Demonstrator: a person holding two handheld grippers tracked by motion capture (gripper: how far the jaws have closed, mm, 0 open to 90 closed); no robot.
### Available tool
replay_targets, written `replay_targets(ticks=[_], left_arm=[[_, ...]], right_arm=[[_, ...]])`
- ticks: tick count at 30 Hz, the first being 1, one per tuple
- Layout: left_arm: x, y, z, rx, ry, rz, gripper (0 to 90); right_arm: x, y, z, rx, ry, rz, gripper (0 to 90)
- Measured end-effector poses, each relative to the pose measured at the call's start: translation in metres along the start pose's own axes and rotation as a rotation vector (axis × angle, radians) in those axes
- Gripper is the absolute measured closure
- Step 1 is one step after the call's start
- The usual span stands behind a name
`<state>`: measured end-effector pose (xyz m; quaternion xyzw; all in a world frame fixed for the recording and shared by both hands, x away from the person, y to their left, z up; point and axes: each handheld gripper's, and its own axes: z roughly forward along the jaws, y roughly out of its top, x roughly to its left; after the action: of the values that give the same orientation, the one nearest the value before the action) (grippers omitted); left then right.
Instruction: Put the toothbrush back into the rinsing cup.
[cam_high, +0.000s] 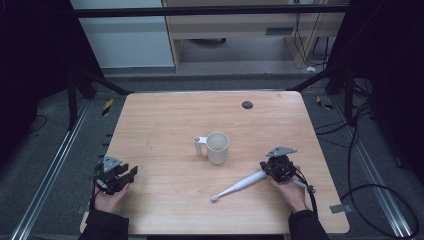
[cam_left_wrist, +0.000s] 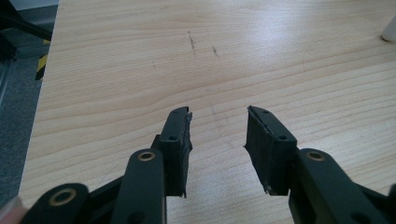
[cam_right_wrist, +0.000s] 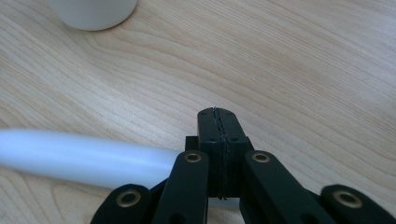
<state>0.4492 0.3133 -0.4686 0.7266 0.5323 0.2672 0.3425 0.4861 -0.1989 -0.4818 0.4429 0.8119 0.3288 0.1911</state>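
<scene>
**Evidently, a clenched tool on top of a loose brush**

High view first: the white brush (cam_high: 237, 187) lies flat in the lower middle of the frame, its small head toward the bottom and its thick end running up right under the right gripper (cam_high: 265, 169); the mug (cam_high: 218, 147) stands upright at the centre of the table (cam_high: 175, 115), apart from the brush; the left gripper (cam_high: 131, 171) rests at lower left, well apart from both.

Left gripper view: the left gripper (cam_left_wrist: 218, 114) is released, nothing but bare wood between its pads; a sliver of the mug (cam_left_wrist: 390, 30) shows at the upper right edge.

Right gripper view: the right gripper (cam_right_wrist: 218, 114) is clenched, pad against pad; the brush (cam_right_wrist: 84, 158) comes in from the left edge and passes beneath the jaws rather than between the pads, and the mug (cam_right_wrist: 91, 11) sits at the top left.

The risk, as I judge it: with the jaws closed on nothing, a lift would leave the brush behind; pressing down could roll the round handle away or skid it toward the table edge; reopening this close may nudge it sideways.
</scene>
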Motion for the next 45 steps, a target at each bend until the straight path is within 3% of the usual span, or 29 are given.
replay_targets(ticks=[22,45], left_arm=[[0.0,0.0,-0.002,-0.005,0.002,0.001,59.6],[0.0,0.0,-0.002,0.0,0.005,0.003,62.7]], right_arm=[[0.005,-0.019,-0.026,0.014,0.004,0.004,90.0],[0.015,-0.034,-0.04,0.034,0.014,0.002,90.0]])
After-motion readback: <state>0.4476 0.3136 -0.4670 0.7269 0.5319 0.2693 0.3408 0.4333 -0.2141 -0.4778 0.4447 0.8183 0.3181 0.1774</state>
